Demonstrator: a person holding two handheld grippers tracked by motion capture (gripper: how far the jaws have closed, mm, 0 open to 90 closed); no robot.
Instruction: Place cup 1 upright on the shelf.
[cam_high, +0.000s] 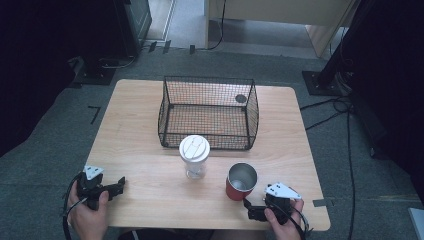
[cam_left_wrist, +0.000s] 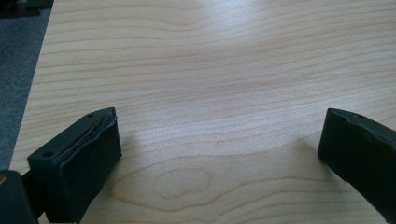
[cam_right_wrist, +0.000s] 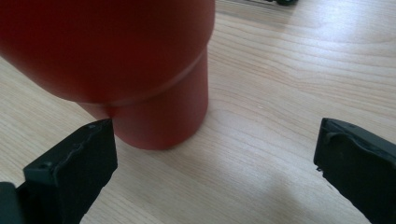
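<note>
A red cup (cam_high: 241, 182) with a shiny metal inside stands upright near the table's front right; it looms close in the right gripper view (cam_right_wrist: 135, 65). A clear cup with a white lid (cam_high: 194, 156) stands at the table's middle, in front of a black wire basket (cam_high: 170, 95). My right gripper (cam_high: 252, 210) rests at the front edge just below the red cup, open, with nothing between its jaws (cam_right_wrist: 215, 163). At the front left corner my left gripper (cam_high: 120, 184) is open over bare wood (cam_left_wrist: 219, 154).
The wooden table (cam_high: 135, 115) stands on grey carpet. Black stands and cables (cam_high: 340, 105) lie on the floor to the right, and dark equipment sits at the far left. A small dark disc (cam_high: 241, 98) shows at the basket's back right corner.
</note>
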